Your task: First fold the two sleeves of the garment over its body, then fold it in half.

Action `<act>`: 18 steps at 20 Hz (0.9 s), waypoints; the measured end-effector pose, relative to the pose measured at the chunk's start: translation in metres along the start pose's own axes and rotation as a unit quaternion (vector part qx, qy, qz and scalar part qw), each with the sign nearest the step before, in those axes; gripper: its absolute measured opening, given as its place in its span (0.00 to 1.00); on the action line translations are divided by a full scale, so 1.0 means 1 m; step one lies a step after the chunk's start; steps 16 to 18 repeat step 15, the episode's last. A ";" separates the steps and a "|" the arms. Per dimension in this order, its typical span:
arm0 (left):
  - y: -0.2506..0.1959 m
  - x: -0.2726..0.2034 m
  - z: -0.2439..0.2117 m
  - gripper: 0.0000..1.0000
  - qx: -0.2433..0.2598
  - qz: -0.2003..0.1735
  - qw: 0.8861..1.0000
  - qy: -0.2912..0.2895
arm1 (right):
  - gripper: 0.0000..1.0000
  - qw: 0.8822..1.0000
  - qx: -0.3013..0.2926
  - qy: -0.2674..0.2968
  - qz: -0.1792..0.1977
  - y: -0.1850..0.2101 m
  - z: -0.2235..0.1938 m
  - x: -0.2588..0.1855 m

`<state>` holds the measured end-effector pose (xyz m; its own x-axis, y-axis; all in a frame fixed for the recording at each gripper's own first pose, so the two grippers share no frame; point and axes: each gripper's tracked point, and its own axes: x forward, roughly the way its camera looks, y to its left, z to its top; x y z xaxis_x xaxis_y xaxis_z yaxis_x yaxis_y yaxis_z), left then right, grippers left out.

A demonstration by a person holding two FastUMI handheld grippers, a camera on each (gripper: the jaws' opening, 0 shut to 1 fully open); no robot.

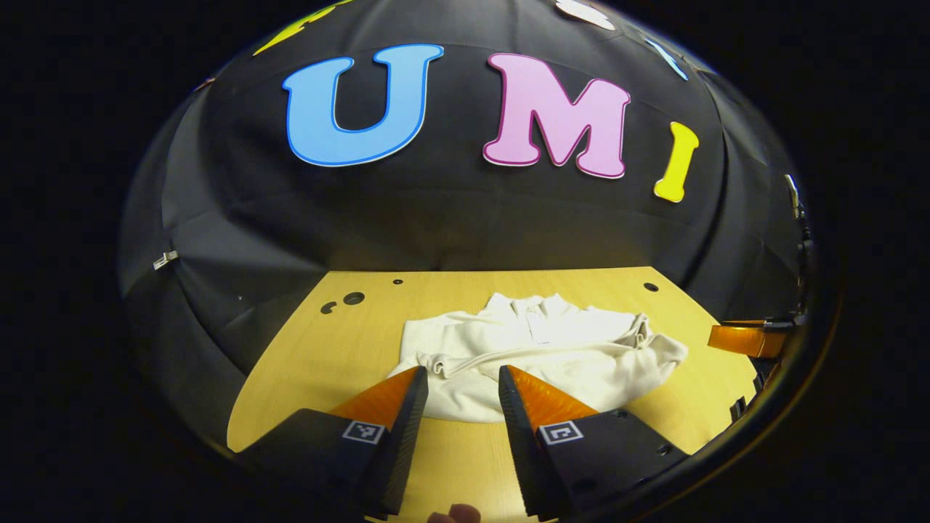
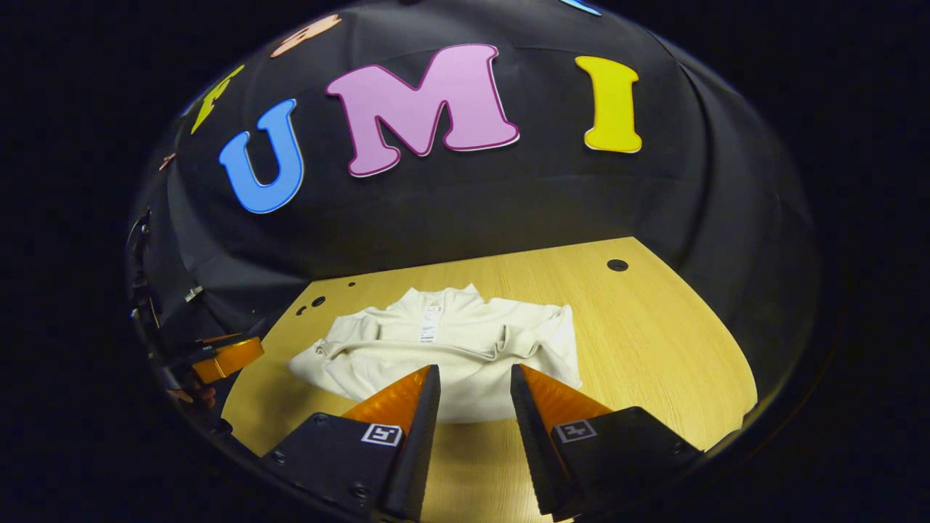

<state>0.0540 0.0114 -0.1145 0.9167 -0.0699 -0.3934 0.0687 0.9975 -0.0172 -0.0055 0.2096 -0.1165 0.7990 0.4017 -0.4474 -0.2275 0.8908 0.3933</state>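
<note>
The garment (image 1: 538,359) lies flat on the table (image 1: 327,349), just beyond both sets of fingertips, collar at the far side and hem nearest the grippers; its long axis runs left to right, since both sleeves look already drawn across the body as a bunched band. The left gripper (image 1: 462,381) has its fingers spread wide with nothing between them, tips over the left half of the hem. The right gripper (image 2: 474,378) is likewise parted and empty, tips over the hem's right half. Both seem about equally near, so the half fold likely calls for both to take the near hem and carry it away toward the collar. The cloth is a soft cream knit, limp, creased at the sleeves, with a white tag (image 2: 430,323) inside the neck; the table is smooth pale wood with a few drilled holes; whether the tips touch the cloth I cannot tell
</note>
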 end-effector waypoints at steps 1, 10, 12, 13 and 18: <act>-0.003 -0.004 -0.001 0.63 0.002 -0.003 1.000 0.000 | 0.60 1.000 -0.004 -0.002 0.004 0.003 0.000 -0.003; -0.015 -0.028 -0.031 0.62 -0.012 -0.005 0.999 0.032 | 0.61 0.999 -0.006 0.017 0.043 0.022 -0.026 -0.015; -0.016 -0.031 -0.037 0.63 -0.020 -0.002 0.999 0.041 | 0.61 0.999 0.021 0.022 0.040 0.021 -0.029 -0.013; -0.014 -0.031 -0.038 0.60 -0.021 0.003 0.999 0.040 | 0.61 0.998 0.027 0.029 0.040 0.021 -0.034 -0.011; -0.014 -0.033 -0.040 0.66 -0.022 0.010 0.999 0.040 | 0.61 0.998 0.021 0.044 0.040 0.019 -0.043 -0.008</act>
